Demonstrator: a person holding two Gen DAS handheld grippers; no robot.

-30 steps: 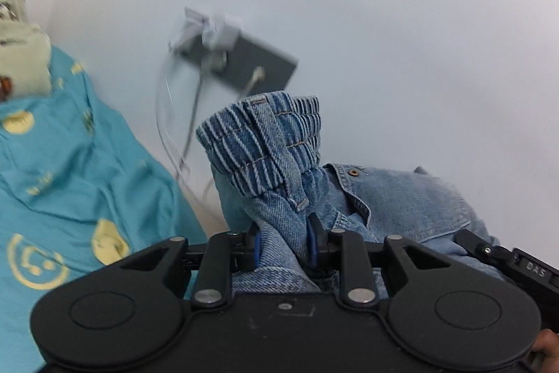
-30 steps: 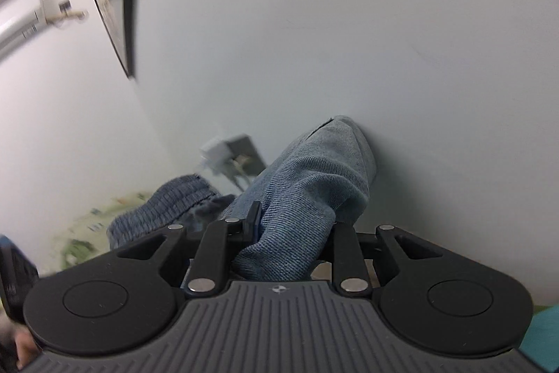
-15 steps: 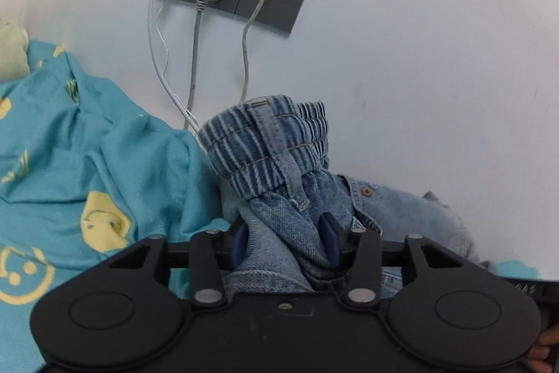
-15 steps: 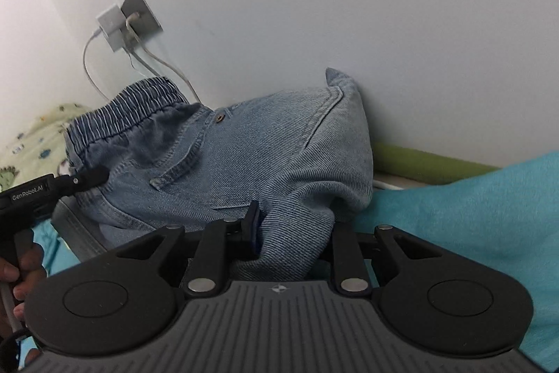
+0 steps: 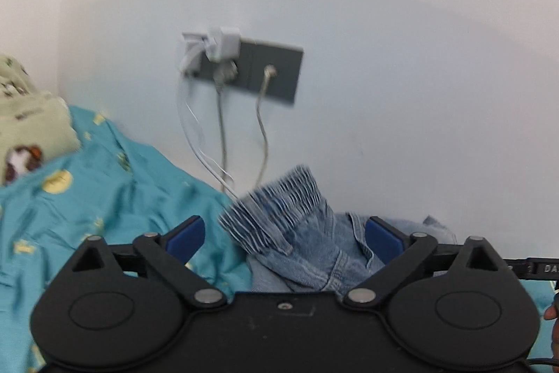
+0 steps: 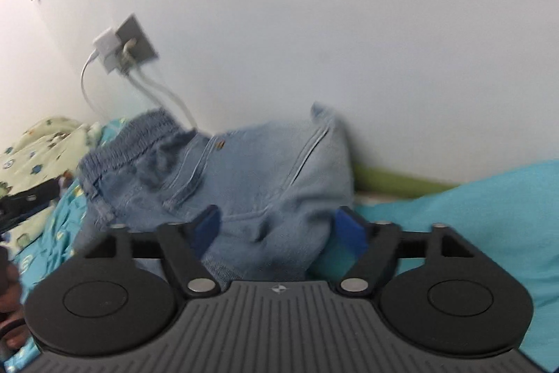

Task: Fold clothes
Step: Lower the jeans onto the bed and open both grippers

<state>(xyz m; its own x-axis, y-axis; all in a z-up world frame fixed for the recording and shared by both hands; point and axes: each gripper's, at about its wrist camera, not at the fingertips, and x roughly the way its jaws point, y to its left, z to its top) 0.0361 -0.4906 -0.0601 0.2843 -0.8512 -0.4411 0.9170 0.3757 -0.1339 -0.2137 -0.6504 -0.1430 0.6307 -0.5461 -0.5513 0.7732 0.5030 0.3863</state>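
Both jaws opening, pads clear of soft, limp light-blue denim trousers (image 6: 251, 177); left gripper (image 5: 284, 235) and right gripper (image 6: 279, 228) likely regrip best at the thick striped elastic waistband (image 5: 279, 201).

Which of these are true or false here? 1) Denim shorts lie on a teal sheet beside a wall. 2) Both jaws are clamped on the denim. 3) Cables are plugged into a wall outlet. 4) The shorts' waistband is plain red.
1) True: the denim shorts lie on the teal sheet against the wall.
2) False: the left gripper and right gripper have jaws opening, denim between them, unpressed.
3) True: cables hang from the wall outlet.
4) False: the waistband is blue-and-white striped.
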